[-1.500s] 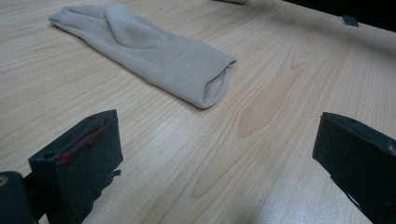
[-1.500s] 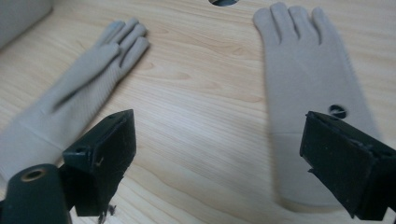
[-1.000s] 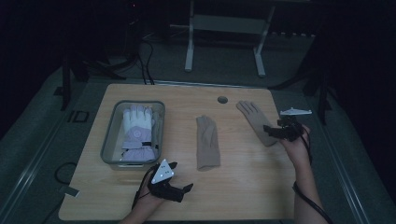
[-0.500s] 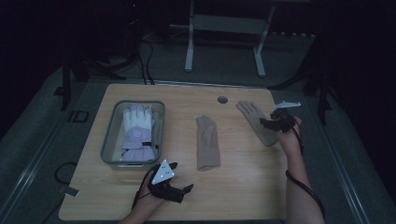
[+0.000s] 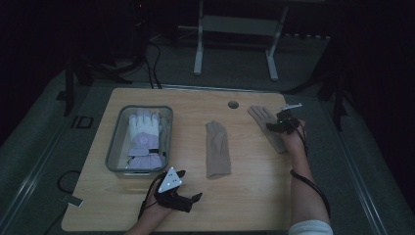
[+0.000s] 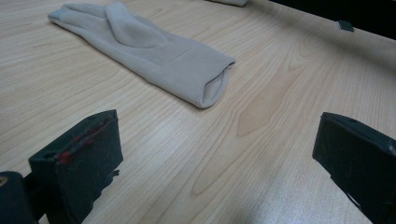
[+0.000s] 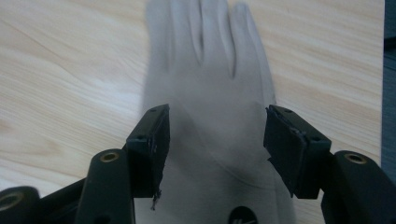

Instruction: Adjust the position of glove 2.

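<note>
- Fingers (image 7: 152, 140) of the right gripper (image 7: 215, 154) are seen part open above the beige glove (image 7: 210, 93) at the table's right edge; the jaws have just been narrowing, the glove's palm lies between and under them, and no pinch is made yet.
- Glove fingers are spread beyond the jaw tips, the cuff back toward the hand.
- Step judged: descent for a grasp. A further lowering and a full close on the fabric are called for next.
- Left gripper (image 5: 172, 192) is held wide open over bare wood, nothing between its jaws; a second beige glove (image 6: 149, 56) lies ahead of them.
- A clear bin (image 5: 116, 147) with white gloves (image 5: 144, 139) is set farther left.
- Wooden table (image 5: 244, 196), pale grain; dark room, metal stand legs (image 5: 235, 44) behind.
</note>
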{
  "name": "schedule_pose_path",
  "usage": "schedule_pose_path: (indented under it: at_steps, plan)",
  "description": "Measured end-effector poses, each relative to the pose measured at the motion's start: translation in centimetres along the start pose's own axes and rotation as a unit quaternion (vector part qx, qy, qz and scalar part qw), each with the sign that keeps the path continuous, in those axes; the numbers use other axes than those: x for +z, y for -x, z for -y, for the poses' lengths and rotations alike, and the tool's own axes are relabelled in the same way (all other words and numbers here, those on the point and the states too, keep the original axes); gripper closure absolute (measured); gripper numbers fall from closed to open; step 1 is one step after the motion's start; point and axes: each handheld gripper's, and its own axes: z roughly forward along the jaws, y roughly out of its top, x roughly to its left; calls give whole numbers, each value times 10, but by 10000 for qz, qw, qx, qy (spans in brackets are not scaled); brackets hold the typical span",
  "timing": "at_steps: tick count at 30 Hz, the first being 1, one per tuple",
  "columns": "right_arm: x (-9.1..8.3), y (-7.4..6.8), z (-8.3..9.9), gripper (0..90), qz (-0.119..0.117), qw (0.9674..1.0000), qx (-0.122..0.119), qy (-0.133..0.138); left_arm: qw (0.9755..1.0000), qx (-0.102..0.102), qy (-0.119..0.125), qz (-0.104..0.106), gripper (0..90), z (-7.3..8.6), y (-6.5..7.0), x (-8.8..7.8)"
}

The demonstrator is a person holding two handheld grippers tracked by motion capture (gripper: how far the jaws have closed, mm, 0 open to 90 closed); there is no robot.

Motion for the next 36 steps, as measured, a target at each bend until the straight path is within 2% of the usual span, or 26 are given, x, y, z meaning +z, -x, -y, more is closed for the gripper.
schedule_pose_path:
  at_steps: [2, 5, 7, 11, 14, 18, 20, 22, 26, 28, 30, 33, 34, 36]
  plan:
    - [7, -1, 3, 415, 13, 9998, -78, -176, 10000, 10, 6, 2, 16, 0, 0, 0]
    - [9, 5, 7, 461, -267, 9989, 372, -84, 10000, -13, 13, 13, 16, 0, 0, -1]
    - [9, 4, 8, 533, -249, 9993, 291, -56, 10000, -20, 6, 20, 16, 0, -1, -1]
    - [7, -4, 6, 729, -181, 9996, 159, -167, 10000, -21, -17, 28, 16, 0, -1, 0]
    - [6, -10, 4, 784, -52, 9994, 224, -263, 10000, -11, -17, 20, 16, 0, 0, 0]
    - [3, -12, 5, 806, -1, 9966, 800, -199, 10000, -15, 5, 18, 16, 0, 0, -1]
    - [0, -15, 5, 814, 30, 9957, 908, -193, 10000, -22, -11, 28, 16, 0, -1, -1]
    - [-6, -18, 4, 817, -9, 9947, 1030, -72, 10000, -25, -12, 24, 16, 0, -1, 0]
    - [-26, -25, 1, 818, 141, 9923, 1158, 420, 10000, -48, -22, 29, 16, 0, -1, 0]
    - [-39, -30, 0, 818, 200, 9888, 1292, 717, 10000, -61, -20, 26, 16, 0, -1, 0]
    - [-51, -35, -1, 818, 286, 9860, 1389, 880, 10000, -28, -11, 12, 16, 0, -1, 0]
    - [-68, -42, -3, 818, 338, 9839, 1397, 1059, 10000, -23, -13, 0, 16, 0, 0, 0]
    - [-73, -44, -3, 817, 341, 9820, 1455, 1158, 10000, -31, -7, -1, 16, 0, -1, 0]
    - [-84, -50, 0, 817, 528, 9778, 1500, 1364, 10000, -43, 1, 4, 16, 0, -1, -1]
